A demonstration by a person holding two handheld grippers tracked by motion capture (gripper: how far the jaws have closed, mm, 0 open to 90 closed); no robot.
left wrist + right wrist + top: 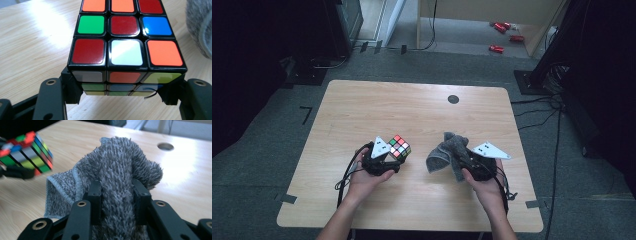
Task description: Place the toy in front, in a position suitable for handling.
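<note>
Presently held: puzzle cube (399, 146), clamped in left gripper (384, 159), above table (362, 105). Grey cloth (447, 150), bunched, pinched in right gripper (468, 159). Both picked up; apart, not touching. Wiping seemingly yet to begin.

Both forearms enter from the near table edge. The left hand (362, 180) holds the left gripper (388, 159), jaws clamped at mid spread. The right hand (484, 185) holds the right gripper (464, 159), jaws pinched narrow; grey plates face upward.
</note>
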